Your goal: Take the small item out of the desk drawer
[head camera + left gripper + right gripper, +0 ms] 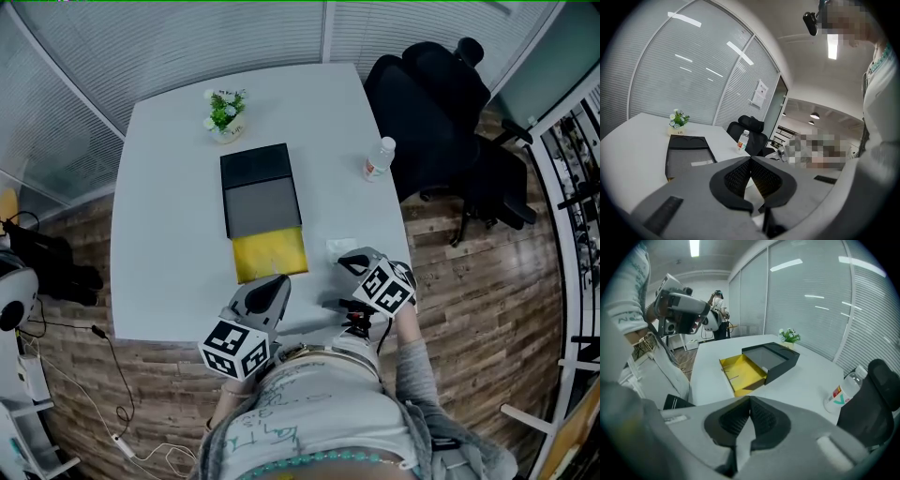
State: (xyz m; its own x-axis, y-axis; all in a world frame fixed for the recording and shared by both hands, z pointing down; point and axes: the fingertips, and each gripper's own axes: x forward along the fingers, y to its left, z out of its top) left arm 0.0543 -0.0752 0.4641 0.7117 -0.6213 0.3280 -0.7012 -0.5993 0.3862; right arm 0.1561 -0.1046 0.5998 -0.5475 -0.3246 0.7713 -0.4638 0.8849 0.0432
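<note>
A black desk organiser [258, 187] lies on the white table [159, 234], its yellow drawer [270, 253] pulled out toward me. In the right gripper view the drawer [740, 371] shows a bare yellow floor with a thin line on it. A small pale item [339, 246] lies on the table right of the drawer, just ahead of my right gripper [344, 265]. That gripper [750, 399] is shut with nothing visible between its pads. My left gripper [277, 284] hangs at the table's near edge below the drawer, also shut and empty [751, 159].
A small potted plant [225, 111] stands at the table's far side and a plastic bottle [379, 159] near its right edge. A black office chair [441, 112] sits beyond the right edge. Cables and equipment [37, 262] lie on the floor at the left.
</note>
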